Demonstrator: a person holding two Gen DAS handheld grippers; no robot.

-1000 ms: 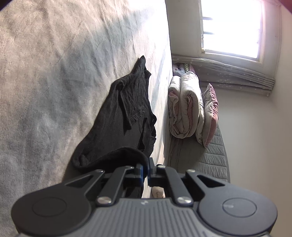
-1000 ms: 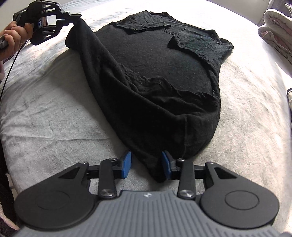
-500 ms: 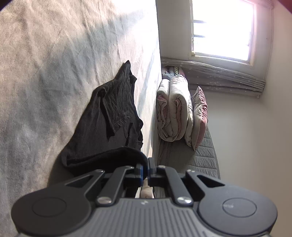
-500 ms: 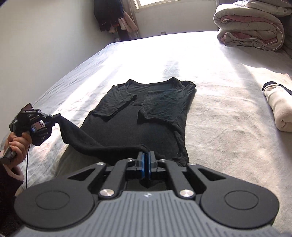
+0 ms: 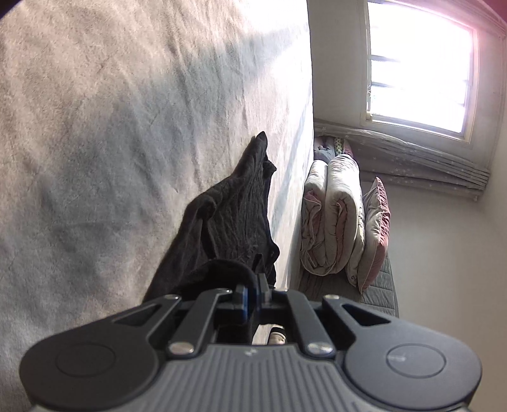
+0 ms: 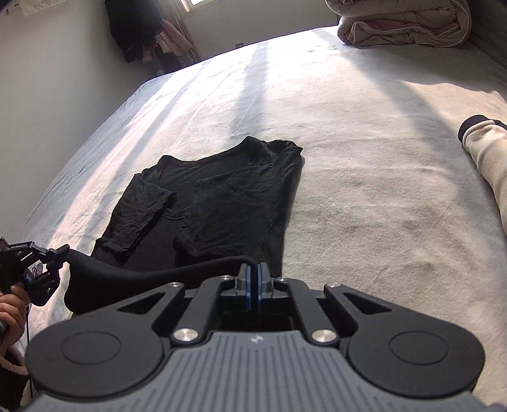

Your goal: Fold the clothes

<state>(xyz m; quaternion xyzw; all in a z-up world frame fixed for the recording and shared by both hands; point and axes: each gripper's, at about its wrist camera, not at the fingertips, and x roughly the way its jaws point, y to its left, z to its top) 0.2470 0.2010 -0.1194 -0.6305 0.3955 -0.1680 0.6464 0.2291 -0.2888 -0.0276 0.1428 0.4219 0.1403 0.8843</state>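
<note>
A black T-shirt [image 6: 228, 202] lies on the pale bed [image 6: 364, 158] with both sleeves folded in over its body. Its bottom hem is lifted off the bed and stretched between my two grippers. My right gripper [image 6: 253, 279] is shut on the hem's right corner. My left gripper [image 6: 61, 253], held in a hand at the left edge of the right wrist view, is shut on the other corner. In the left wrist view, which is rolled sideways, the shirt [image 5: 234, 215] runs away from my left gripper [image 5: 252, 290], whose blue pads pinch the dark cloth.
A folded quilt [image 6: 402, 22] and pillows [image 5: 377, 228] lie at the head of the bed. A cream garment with a dark cuff [image 6: 488, 149] lies at the right. Dark clothes [image 6: 136, 28] hang by the far wall. A bright window [image 5: 421, 63] is beyond.
My right gripper closed on the hem corner and lifted it, with the view swinging up to take in the whole bed. My left gripper kept its grip and shifted a little.
</note>
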